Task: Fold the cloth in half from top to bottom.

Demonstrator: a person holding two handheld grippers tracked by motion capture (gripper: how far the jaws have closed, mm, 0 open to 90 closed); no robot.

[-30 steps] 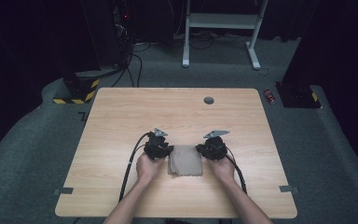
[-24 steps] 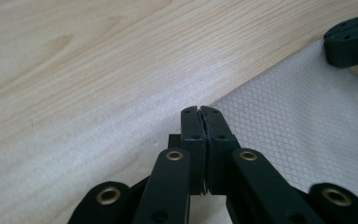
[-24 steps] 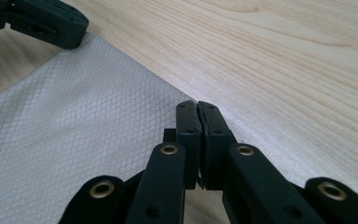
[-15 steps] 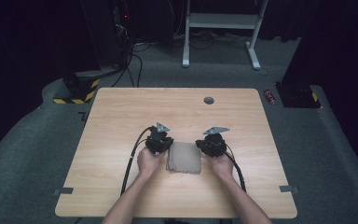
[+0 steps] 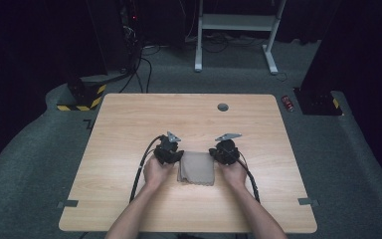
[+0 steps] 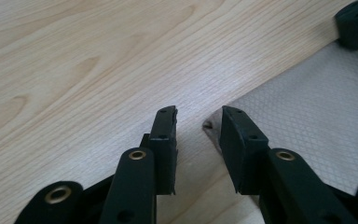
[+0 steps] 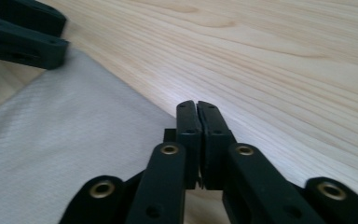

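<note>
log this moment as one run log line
left gripper: open, jaws just opening at cloth corner | right gripper: shut at cloth edge | cloth flat on table

1. Showing beige-grey with a fine diamond weave: cloth (image 5: 197,167).
2. Showing light wood grain: surface (image 5: 189,119).
3. Showing black, with brass rivets: left tongs (image 6: 198,135), right tongs (image 7: 197,126).

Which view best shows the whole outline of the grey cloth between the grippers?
The high view: the cloth lies flat on the table, all four edges visible. The left gripper view shows one corner of it by the open left gripper. The right gripper view shows a textured stretch beside the shut right gripper.
</note>
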